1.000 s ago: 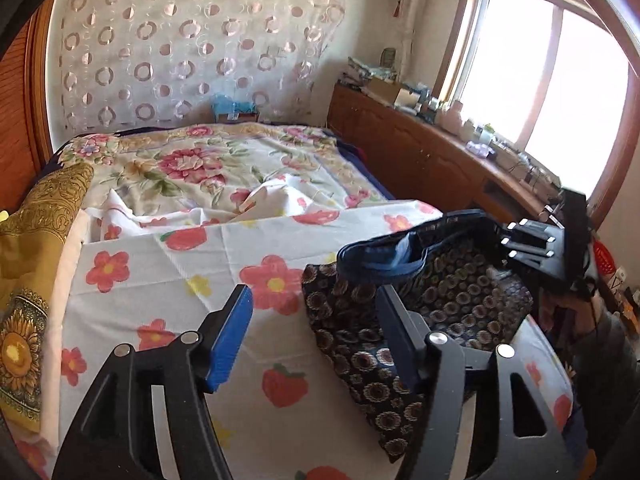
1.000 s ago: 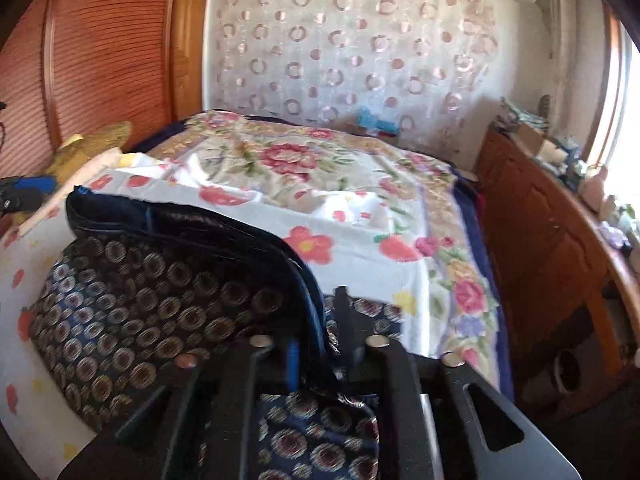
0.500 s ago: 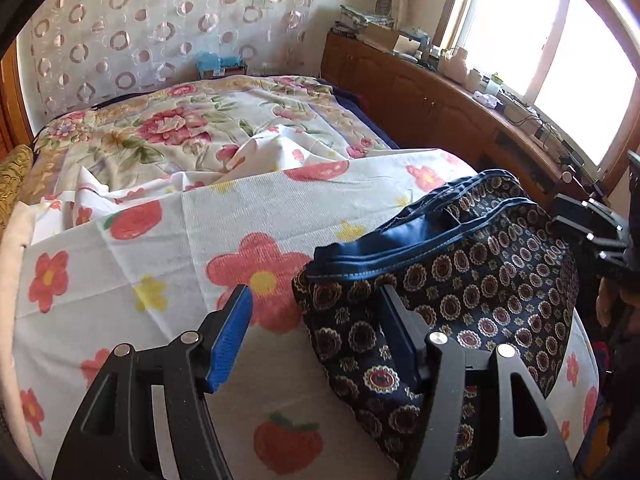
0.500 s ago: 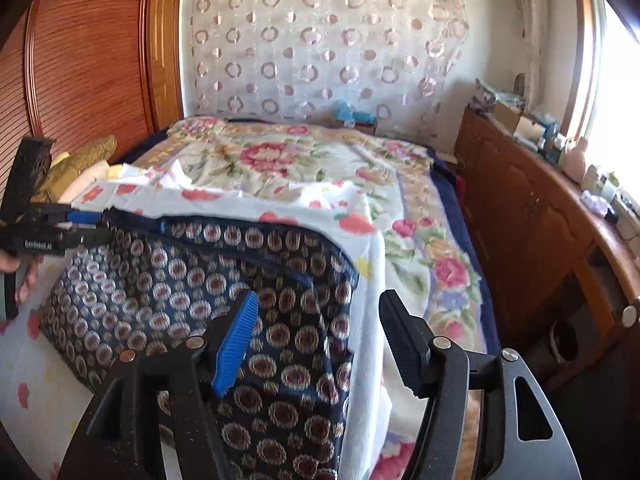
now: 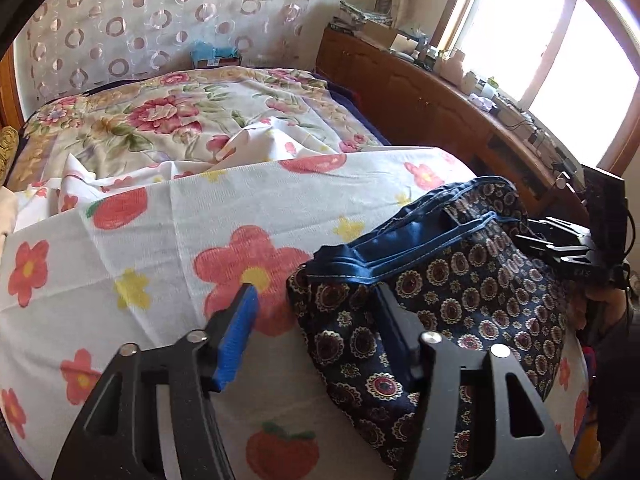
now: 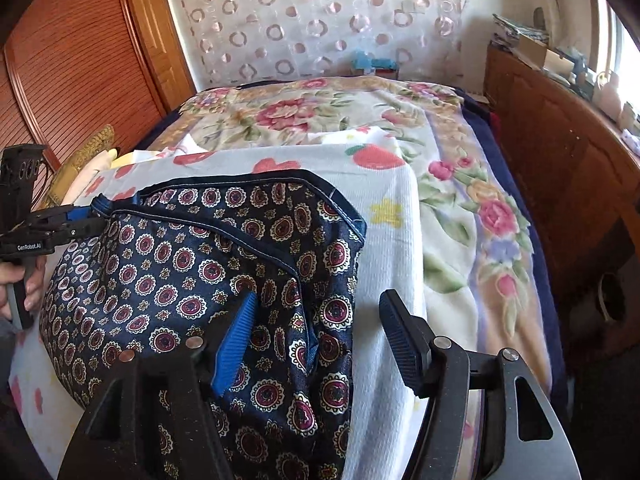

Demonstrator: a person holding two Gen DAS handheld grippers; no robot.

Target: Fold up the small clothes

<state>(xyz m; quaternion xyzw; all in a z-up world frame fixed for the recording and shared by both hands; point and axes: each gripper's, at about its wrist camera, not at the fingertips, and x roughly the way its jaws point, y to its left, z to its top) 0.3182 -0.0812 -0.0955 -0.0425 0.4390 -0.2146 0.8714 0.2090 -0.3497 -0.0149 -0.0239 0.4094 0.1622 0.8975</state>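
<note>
Stage: shorts (image 6: 192, 280) lay folded over on bed (image 6: 448, 200), folding unfinished | left tongs (image 5: 316, 320) narrowing at waistband corner, unclamped | right tongs (image 6: 316, 320) released, empty

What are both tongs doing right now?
Left tongs: open, just been closing, patterned garment between, not gripped.
Right tongs: open, just been opening, garment between, not gripped.

I see the bed (image 5: 208, 120) covered by a floral quilt (image 6: 304, 116), with a white flower-print sheet (image 5: 160, 264) spread over its near part. On that sheet lie the dark patterned shorts (image 6: 208, 272), and a yellow pillow (image 6: 86, 148) sits at the bed's left edge.
</note>
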